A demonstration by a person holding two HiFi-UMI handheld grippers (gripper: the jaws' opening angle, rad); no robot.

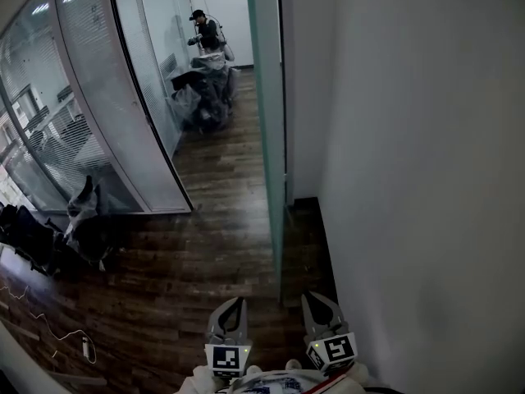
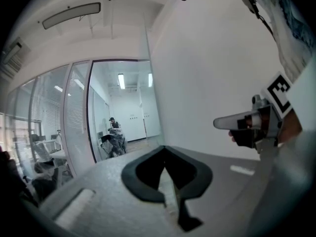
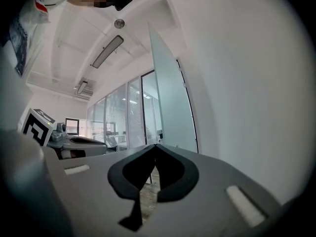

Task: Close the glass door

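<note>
While you held the left gripper (image 1: 233, 309) and the right gripper (image 1: 318, 304) with jaws together and empty, the glass door (image 1: 267, 97) stood open just ahead, roughly between them and edge-on. Shut tips could, I think, slip on the smooth glass. No handle showed, and the door's top was cut off.
</note>
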